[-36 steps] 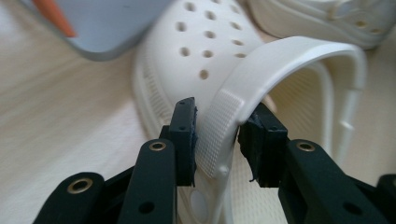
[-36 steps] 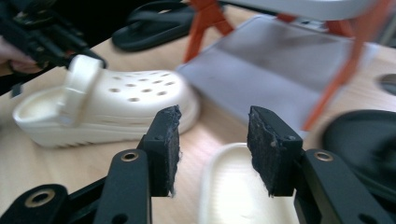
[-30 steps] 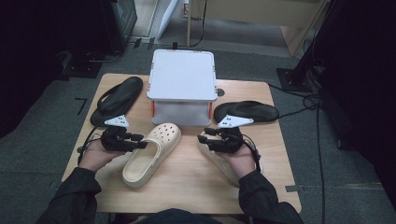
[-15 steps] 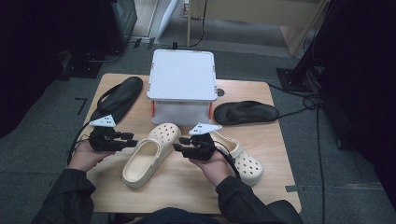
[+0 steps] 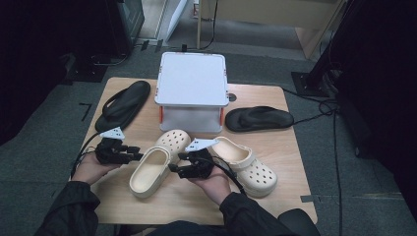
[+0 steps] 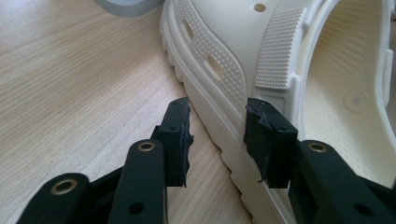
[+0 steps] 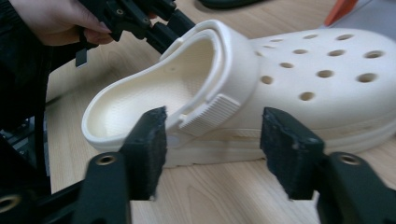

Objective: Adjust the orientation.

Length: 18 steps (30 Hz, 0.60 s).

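Observation:
A cream clog [image 5: 153, 166] lies on the wooden table, toe towards the white box. My left gripper [image 5: 136, 157] is at its left side. In the left gripper view [image 6: 217, 135] the jaws have just been closing and straddle the clog's [image 6: 224, 51] side rim; the pads stand apart from it. My right gripper [image 5: 176, 167] is at the clog's right side. In the right gripper view [image 7: 212, 144] the jaws have just been opening and stand wide, with the clog's [image 7: 322, 79] side wall beyond them and nothing gripped. The left gripper [image 7: 154, 23] shows at the far rim.
A second cream clog [image 5: 251, 166] lies to the right of my right hand. A white lidded box [image 5: 192, 88] stands at the middle back. One black flip-flop [image 5: 123, 104] lies at the left, another [image 5: 265, 118] at the right. The table's front edge [image 5: 196, 221] is near the forearms.
My right hand has moved left, away from the right-hand clog it covered, to the left clog's right side. My left gripper has edged in against that clog's left side.

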### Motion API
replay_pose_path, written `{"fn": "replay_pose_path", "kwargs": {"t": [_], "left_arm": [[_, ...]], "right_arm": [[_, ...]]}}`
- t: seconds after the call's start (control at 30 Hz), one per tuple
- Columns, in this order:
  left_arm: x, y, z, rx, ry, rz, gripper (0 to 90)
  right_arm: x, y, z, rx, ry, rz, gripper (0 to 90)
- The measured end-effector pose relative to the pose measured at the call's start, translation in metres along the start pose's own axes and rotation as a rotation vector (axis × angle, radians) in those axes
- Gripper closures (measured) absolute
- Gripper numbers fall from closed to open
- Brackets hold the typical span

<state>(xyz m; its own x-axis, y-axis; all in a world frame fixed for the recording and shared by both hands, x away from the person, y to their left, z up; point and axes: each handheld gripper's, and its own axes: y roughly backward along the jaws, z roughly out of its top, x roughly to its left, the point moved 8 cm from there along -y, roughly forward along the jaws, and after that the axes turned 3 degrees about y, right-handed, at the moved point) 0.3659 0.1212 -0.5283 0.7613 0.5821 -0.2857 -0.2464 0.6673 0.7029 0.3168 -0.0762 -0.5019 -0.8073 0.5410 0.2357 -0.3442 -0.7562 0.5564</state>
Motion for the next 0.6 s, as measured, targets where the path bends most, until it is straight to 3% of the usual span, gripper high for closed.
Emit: {"fn": "replay_pose_path", "kwargs": {"t": [0.1,0.23,0.37,0.47,0.6], "left_arm": [[-0.003,-0.002,0.0,0.002,0.014,-0.024,62.0],[-0.009,-0.005,-0.001,0.019,0.003,-0.047,62.7],[-0.013,-0.006,-0.001,0.032,0.01,-0.079,62.7],[-0.02,-0.007,0.0,0.03,-0.01,-0.097,62.8],[-0.029,-0.012,0.002,0.037,-0.028,-0.136,59.9]], "right_arm": [[0.003,-0.008,-0.001,0.015,0.0,-0.004,38.6],[0.001,-0.017,-0.002,0.036,0.002,-0.032,36.6],[-0.001,-0.016,-0.001,0.038,0.017,-0.051,37.4],[-0.005,-0.012,0.0,0.041,0.007,-0.048,38.2],[-0.013,-0.006,0.001,0.038,0.031,-0.084,41.4]]}}
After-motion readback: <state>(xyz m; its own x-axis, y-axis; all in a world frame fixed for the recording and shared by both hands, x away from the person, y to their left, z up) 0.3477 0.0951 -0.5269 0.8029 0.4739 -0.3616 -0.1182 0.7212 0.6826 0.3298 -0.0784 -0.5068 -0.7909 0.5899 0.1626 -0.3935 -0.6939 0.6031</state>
